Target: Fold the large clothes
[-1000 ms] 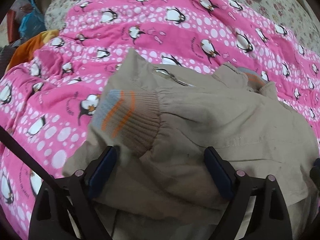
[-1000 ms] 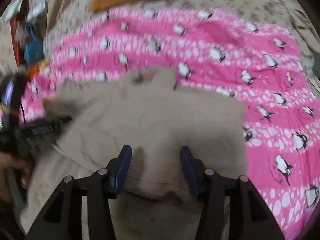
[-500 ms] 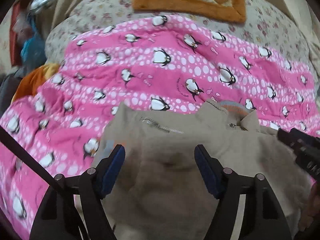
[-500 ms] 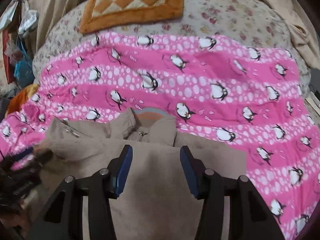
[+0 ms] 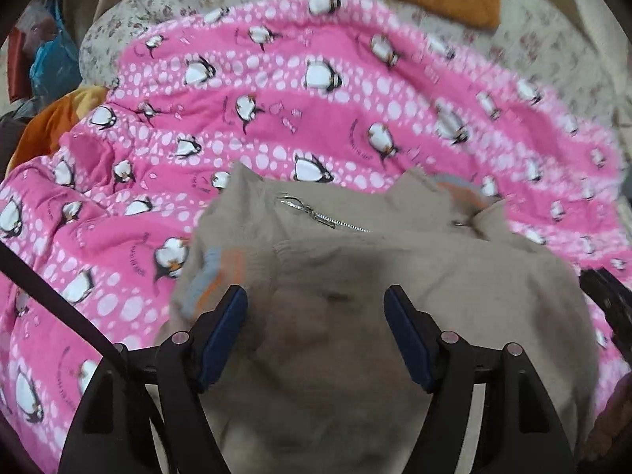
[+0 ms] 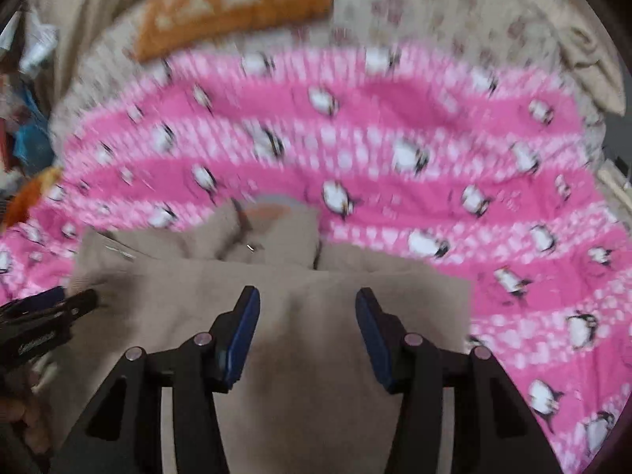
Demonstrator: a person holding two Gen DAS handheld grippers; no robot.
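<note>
A beige jacket (image 5: 355, 296) lies folded on a pink penguin blanket (image 5: 296, 118). Its zipper (image 5: 324, 217) and a ribbed cuff with grey and orange stripes (image 5: 215, 276) show at the left. My left gripper (image 5: 316, 316) is open and empty above the jacket. The jacket also shows in the right wrist view (image 6: 308, 316), with its collar (image 6: 272, 221) at the far edge. My right gripper (image 6: 307, 316) is open and empty above it. Each gripper shows at the edge of the other's view, the right one (image 5: 608, 296) and the left one (image 6: 43, 316).
The blanket (image 6: 434, 158) covers a floral bedspread (image 6: 434, 12). An orange checked cushion (image 6: 237, 4) lies at the far side of the bed. Orange cloth (image 5: 55, 122) and blue bags (image 5: 51, 63) sit at the left edge.
Both grippers have lifted and drawn back from the jacket, so more of the bed shows. The striped cuff now lies beyond the left finger; the left jaws are slightly narrower.
</note>
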